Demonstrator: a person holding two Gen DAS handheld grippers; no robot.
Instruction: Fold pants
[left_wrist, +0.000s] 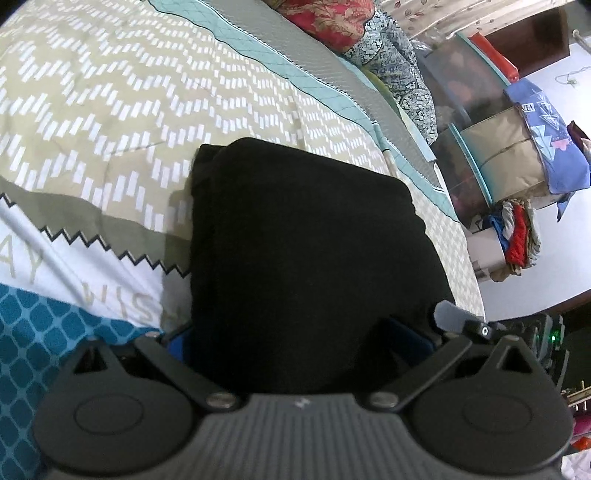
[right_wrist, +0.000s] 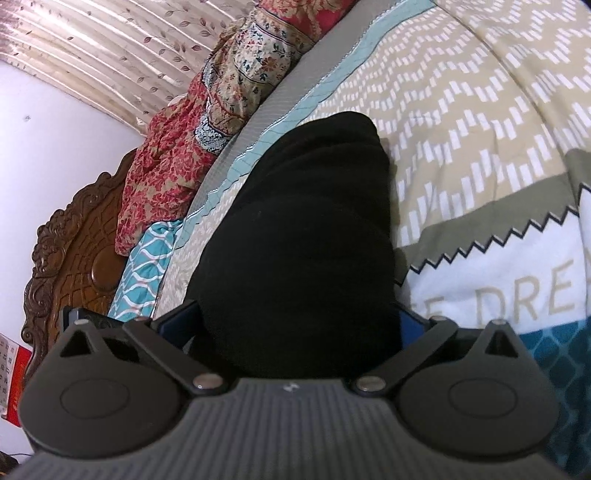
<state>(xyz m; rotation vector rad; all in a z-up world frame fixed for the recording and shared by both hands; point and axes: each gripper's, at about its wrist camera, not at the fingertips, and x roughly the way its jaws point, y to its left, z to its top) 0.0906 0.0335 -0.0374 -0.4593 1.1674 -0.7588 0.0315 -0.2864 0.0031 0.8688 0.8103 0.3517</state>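
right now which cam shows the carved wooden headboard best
The right wrist view: the carved wooden headboard shows at its left edge, beside the red floral cloth. The left wrist view shows none of it.

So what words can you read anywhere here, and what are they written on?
"DRE": pale letters on the white band of the bedspread, cut off at the picture's edge.
"AY" and "WIS": the same bedspread, left wrist view, partly hidden.
Blue cloth print: too blurred to read.
Calendar numbers: too small.
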